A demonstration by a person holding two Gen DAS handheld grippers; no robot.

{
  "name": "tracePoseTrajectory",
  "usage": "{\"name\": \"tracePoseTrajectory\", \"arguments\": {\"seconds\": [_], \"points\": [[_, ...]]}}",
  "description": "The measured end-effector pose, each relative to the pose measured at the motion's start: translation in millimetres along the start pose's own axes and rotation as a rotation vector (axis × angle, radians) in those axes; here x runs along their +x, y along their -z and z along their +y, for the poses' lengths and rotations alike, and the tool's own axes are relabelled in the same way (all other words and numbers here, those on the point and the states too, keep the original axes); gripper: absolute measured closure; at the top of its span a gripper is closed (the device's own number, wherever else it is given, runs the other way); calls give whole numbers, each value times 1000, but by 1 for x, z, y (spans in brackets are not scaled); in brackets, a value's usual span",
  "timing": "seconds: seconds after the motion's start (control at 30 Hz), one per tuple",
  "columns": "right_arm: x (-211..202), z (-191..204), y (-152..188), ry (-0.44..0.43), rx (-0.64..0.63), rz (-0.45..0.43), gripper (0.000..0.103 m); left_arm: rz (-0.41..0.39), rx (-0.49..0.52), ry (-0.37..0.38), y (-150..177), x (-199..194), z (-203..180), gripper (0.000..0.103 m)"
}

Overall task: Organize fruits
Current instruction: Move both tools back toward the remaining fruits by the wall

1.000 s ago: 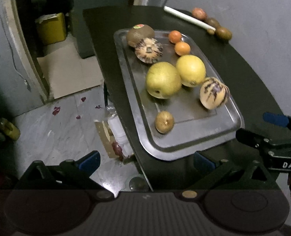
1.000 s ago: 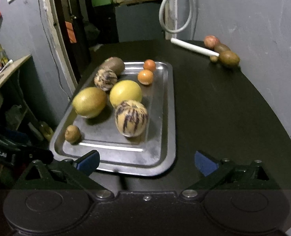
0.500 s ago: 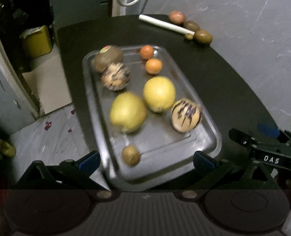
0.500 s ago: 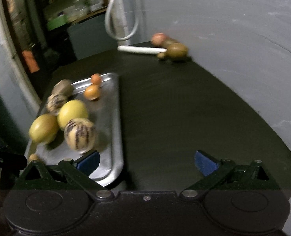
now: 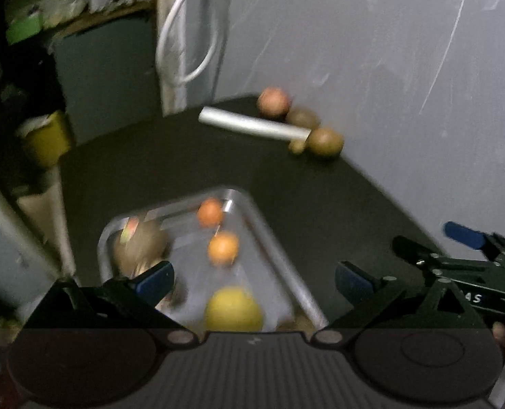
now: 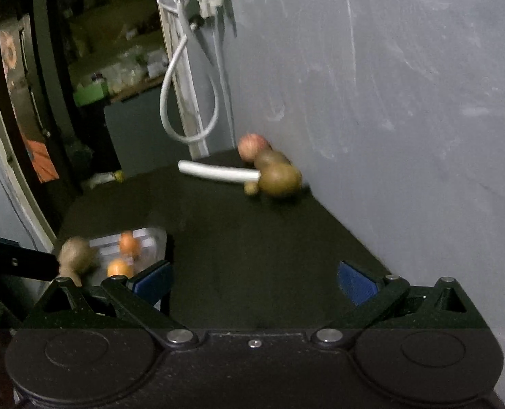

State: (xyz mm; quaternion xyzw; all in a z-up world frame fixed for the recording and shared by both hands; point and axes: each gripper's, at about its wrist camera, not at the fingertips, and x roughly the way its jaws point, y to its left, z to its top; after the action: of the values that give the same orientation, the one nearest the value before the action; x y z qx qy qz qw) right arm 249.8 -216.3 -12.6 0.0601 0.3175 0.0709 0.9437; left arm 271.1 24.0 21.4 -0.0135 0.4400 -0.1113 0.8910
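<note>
A metal tray (image 5: pixel 279 255) on the black table (image 5: pixel 191 163) holds a brown fruit (image 5: pixel 139 245), two small oranges (image 5: pixel 222 248) and a yellow fruit (image 5: pixel 233 308). At the table's far corner by the wall lie a reddish fruit (image 5: pixel 273 102), two brown fruits (image 5: pixel 325 141) and a white tube (image 5: pixel 252 125). My left gripper (image 5: pixel 252 277) is open and empty over the tray's far end. My right gripper (image 6: pixel 254 281) is open and empty over bare table, facing the far brown fruit (image 6: pixel 280 179). It also shows in the left wrist view (image 5: pixel 457 255).
A grey wall (image 6: pixel 405 102) bounds the table on the right. A white cable loop (image 6: pixel 184 102) hangs at the wall's corner. A doorway and shelves lie beyond the table's left edge. The tray's corner (image 6: pixel 150 238) shows at the lower left of the right wrist view.
Both grippers have moved forward and tilted up toward the table's far corner. The tray has slid down and left in both views. Both stay open and empty.
</note>
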Motion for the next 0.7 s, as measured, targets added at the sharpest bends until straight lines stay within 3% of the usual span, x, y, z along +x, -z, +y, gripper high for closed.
{"name": "tracePoseTrajectory", "arguments": {"seconds": [0.13,0.37,0.7], "points": [[31,-8,-25,-41,67,5,1,-54,63,-2,-30,21,1,1],[88,-17,-49,12,266,7,1,-146,250,-72,-73,75,-3,1],[163,-25,-69,62,343,-2,1,-118,439,-4,-99,170,-17,1]]}}
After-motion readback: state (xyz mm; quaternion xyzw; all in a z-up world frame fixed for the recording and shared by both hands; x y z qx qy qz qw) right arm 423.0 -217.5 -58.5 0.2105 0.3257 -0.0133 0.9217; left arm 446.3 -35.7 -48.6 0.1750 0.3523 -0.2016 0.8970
